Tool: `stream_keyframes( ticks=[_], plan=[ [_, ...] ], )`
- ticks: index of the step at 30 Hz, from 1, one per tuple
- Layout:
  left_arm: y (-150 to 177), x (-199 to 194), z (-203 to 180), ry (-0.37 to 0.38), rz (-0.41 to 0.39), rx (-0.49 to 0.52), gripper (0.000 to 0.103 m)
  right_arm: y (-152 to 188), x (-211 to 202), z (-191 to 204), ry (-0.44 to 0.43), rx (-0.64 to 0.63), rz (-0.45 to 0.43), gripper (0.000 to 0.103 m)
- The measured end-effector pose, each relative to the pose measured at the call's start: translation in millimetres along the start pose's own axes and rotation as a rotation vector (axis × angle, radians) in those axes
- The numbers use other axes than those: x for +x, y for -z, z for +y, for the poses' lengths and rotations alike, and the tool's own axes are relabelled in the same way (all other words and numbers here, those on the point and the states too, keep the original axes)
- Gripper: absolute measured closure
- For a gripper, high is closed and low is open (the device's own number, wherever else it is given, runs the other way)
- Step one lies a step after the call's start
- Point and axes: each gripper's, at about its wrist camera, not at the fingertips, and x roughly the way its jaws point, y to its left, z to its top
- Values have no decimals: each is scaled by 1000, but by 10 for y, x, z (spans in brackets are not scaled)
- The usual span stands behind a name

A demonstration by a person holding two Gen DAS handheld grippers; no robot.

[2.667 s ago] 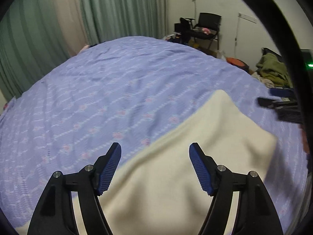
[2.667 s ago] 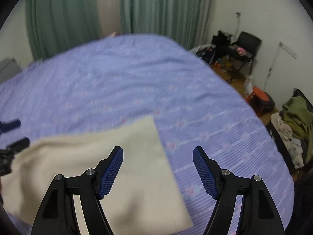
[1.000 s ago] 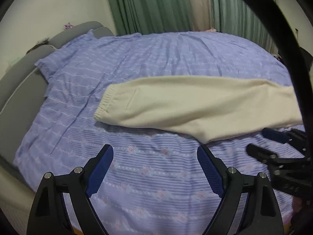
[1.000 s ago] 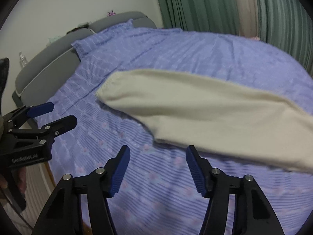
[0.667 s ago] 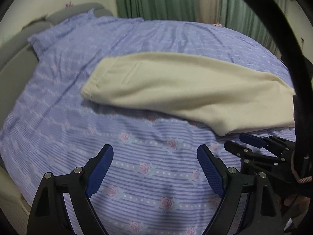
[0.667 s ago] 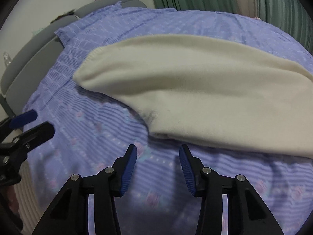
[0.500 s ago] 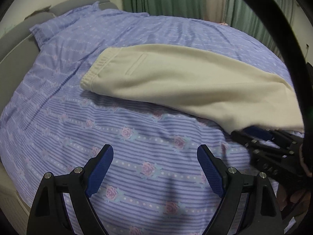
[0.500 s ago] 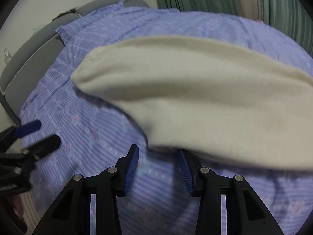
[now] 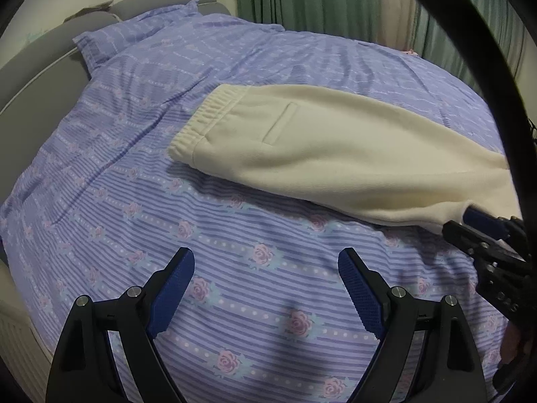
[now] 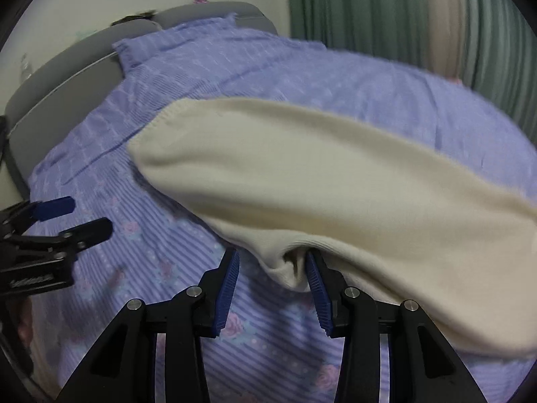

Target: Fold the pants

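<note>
Cream pants (image 9: 335, 154) are laid out folded lengthwise across the bed's purple rose-striped sheet (image 9: 235, 268), waistband end toward the grey headboard (image 9: 40, 67), green curtains (image 9: 319, 0) behind.

The left gripper (image 9: 265, 282) hangs over bare sheet on the near side of the pants with its blue pads spread wide — nothing between them, not touching the fabric.

The right gripper (image 10: 272, 268) is down at the near edge of the pants. A bunched fold of the cream cloth sits between its half-closed pads, against the right-hand pad, but there's a gap at the other one — so it's not pinched. That view is a bit blurry.
</note>
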Motion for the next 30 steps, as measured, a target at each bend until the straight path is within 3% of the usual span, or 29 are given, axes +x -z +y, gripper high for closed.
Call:
stream_keyframes(
  ticks=[3, 6, 11, 17, 18, 19, 20, 21, 24, 30],
  plan=[
    [-10, 11, 4, 4, 9, -8, 15, -17, 44, -11, -57, 3, 79, 60],
    [-34, -12, -7, 13, -1, -11, 15, -11, 23, 1, -80, 8, 78, 60],
    [-81, 4, -2, 16, -7, -15, 15, 86, 234, -108, -118, 87, 155, 60],
    [-112, 79, 129, 6, -9, -37, 15, 109, 537, -127, -41, 61, 167, 61],
    [-134, 102, 193, -4, -7, -55, 15, 95, 565, -96, -31, 56, 164, 63],
    [-145, 115, 233, -6, -6, -68, 15, 107, 541, -60, -12, 43, 164, 84],
    [-179, 128, 326, -2, -5, -101, 15, 122, 483, 2, -27, 41, 175, 90],
    [-198, 130, 391, 0, -7, -127, 15, 146, 388, 64, -46, 59, 173, 90],
    [-264, 173, 607, 3, -5, -202, 15, 262, 137, 327, 53, -33, 150, 91],
    [-543, 399, 986, 42, -44, -283, 14, 226, 335, 158, 39, 97, 234, 91]
  ],
)
